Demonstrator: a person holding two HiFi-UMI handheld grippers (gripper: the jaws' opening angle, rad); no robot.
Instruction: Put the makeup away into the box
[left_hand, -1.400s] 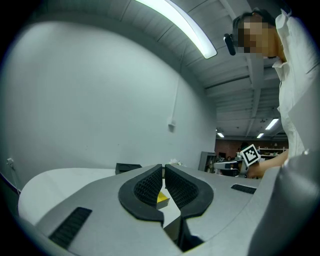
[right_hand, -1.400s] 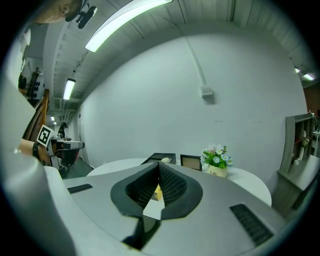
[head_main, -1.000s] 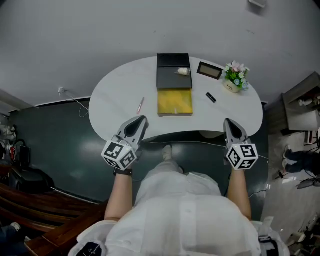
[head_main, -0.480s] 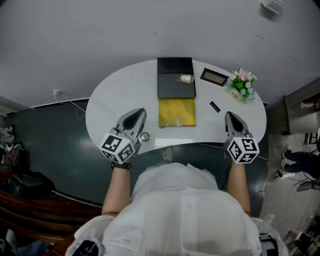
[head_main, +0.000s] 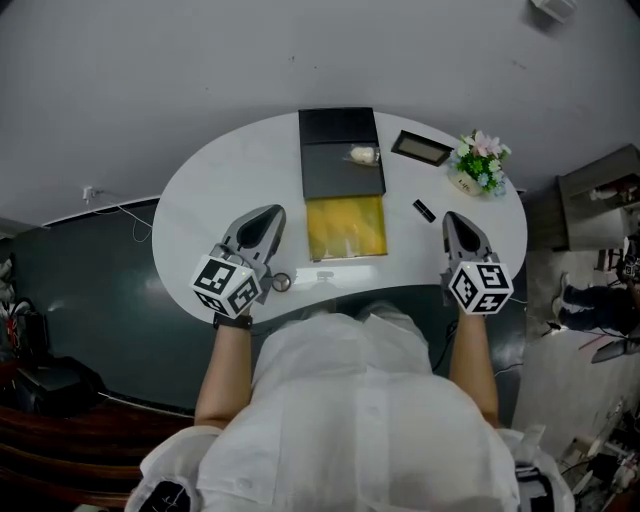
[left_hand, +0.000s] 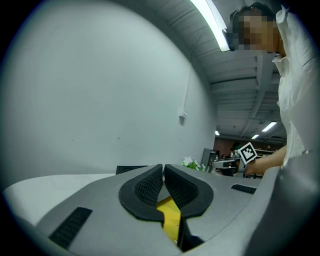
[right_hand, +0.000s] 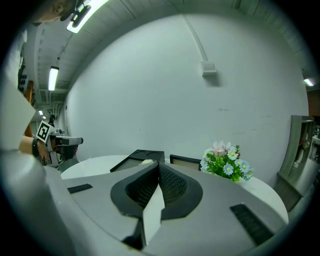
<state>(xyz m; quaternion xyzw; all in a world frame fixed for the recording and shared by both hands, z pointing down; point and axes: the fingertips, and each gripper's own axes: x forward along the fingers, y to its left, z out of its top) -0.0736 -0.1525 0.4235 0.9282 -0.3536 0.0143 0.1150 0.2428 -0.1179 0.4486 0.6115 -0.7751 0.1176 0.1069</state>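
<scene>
Left tool (head_main: 266, 214), right tool (head_main: 456, 220): jaws fully closed, nothing held, over near edge of white surface (head_main: 200, 200). Open box (head_main: 346, 228), yellow inside, lies between them. Small black makeup stick (head_main: 423, 210) lies on surface just right of box.

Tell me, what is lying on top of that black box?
One small pale lump lies on the black box, near its right edge; too small to identify. The rest of its top looks bare. Anything inside or underneath it is covered.
</scene>
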